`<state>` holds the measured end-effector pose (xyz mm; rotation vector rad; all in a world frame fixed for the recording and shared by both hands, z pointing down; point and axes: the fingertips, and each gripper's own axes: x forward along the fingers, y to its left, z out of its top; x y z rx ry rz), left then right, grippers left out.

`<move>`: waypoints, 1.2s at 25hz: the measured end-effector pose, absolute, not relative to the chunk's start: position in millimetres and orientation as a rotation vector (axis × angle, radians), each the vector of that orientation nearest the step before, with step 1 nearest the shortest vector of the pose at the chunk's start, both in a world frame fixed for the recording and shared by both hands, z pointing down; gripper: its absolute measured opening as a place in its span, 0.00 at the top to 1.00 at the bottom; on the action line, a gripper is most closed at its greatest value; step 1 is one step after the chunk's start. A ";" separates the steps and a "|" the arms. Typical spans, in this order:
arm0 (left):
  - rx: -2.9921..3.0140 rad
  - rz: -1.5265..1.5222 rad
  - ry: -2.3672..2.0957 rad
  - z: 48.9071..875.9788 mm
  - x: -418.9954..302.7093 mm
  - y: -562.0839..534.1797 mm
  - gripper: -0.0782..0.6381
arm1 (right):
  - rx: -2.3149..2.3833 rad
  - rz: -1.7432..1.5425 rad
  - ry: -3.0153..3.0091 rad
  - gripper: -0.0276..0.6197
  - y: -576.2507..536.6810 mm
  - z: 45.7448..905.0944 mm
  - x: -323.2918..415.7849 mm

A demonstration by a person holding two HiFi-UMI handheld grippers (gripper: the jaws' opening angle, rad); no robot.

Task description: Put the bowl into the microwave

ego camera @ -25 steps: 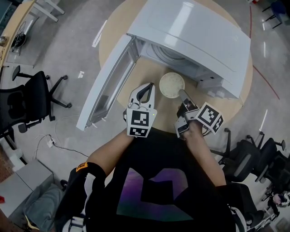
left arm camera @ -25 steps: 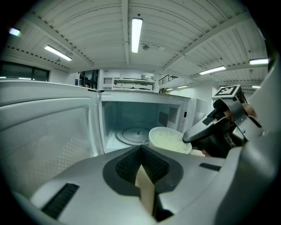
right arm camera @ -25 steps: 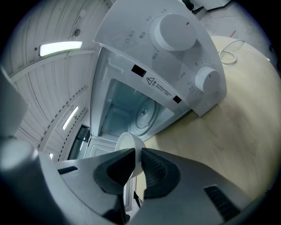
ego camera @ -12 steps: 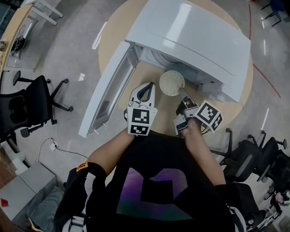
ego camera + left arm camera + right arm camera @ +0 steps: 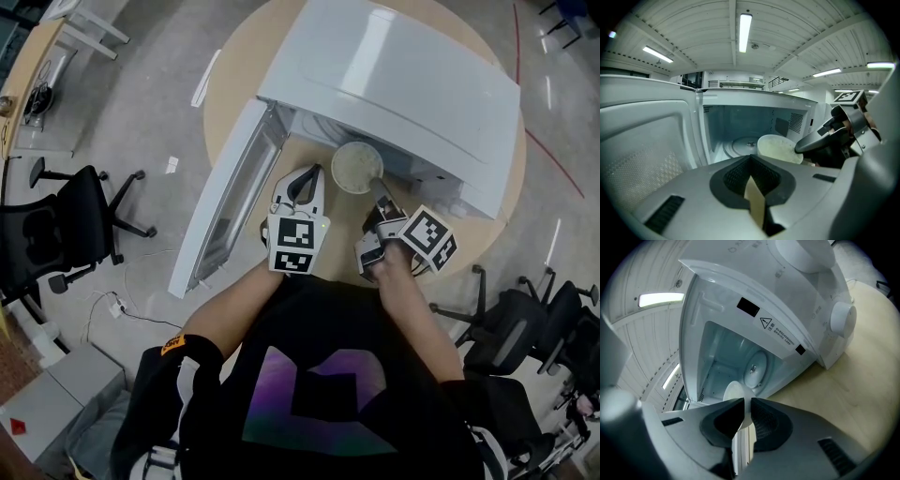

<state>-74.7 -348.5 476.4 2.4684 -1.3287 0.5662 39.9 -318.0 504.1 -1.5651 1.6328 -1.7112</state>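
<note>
the bowl (image 5: 356, 167) is showing as a small, round, cream-white one with a speckled inside. it is sitting upright, mouth up, right at the front opening of the microwave (image 5: 403, 75), toward the opening's right side. the right gripper (image 5: 378, 195) is pinching its near rim, with the thin wall lying between the two dark pads (image 5: 761, 420). the microwave is standing as a white box on a round wooden table (image 5: 230, 94). its door (image 5: 230, 211) is hanging wide open to the left. the pale cavity is lying open, and a round turntable (image 5: 740, 145) is resting flat on its floor, just behind the bowl.
</note>
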 end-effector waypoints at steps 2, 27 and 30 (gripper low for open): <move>2.467 0.569 -1.324 478.0 -73.4 -352.0 0.83 | -1.577 -1.700 1.621 0.87 -321.5 505.2 41.5; 2.441 0.619 -1.309 493.2 -56.5 -401.4 0.83 | -1.676 -1.563 1.463 0.87 -360.9 513.8 67.8; 2.442 0.623 -1.308 494.8 -54.4 -406.4 0.83 | -1.682 -1.563 1.449 0.87 -364.8 517.4 68.4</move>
